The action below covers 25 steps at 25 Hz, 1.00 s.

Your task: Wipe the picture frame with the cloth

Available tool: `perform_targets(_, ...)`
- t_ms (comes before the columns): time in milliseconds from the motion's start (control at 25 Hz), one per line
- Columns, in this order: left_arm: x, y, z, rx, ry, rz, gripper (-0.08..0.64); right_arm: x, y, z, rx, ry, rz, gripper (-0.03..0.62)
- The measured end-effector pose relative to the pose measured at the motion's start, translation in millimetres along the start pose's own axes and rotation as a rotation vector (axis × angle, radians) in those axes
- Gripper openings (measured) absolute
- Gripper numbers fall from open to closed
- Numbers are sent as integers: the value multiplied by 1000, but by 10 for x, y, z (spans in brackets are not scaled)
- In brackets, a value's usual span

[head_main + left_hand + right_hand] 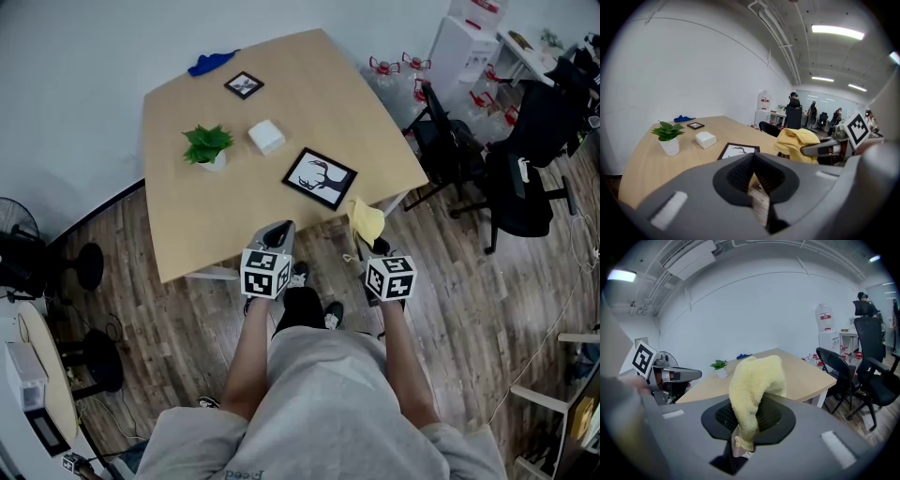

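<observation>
Right gripper view: right gripper (743,420) clamps cloth (752,380).

Picture frame (738,150): its near edge is cut off behind the left claw (753,168); in the right gripper view the cloth (754,380) rising from the right claw (747,416) hides it wholly.
Right claw's pads: mostly covered by the pinched cloth.
Small frame (244,84): far beyond both claws — its picture is too small for us to tell.
Blue thing (212,62): at the table's far edge — we cannot tell what it is.
</observation>
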<state>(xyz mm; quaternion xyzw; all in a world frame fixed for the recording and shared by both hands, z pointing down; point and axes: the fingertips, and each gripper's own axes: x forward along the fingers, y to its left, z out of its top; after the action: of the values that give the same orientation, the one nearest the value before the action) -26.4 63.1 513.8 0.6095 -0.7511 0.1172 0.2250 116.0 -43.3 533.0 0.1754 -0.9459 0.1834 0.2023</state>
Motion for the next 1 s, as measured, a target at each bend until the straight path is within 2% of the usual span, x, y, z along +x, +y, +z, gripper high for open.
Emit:
perform_targets(360, 38, 11, 23, 1, 2, -7, 52, 30, 56, 19, -40, 4, 10, 49)
perform_targets(1000, 37, 21, -10, -1, 10, 1, 52, 45, 79, 32, -51, -2, 29, 49)
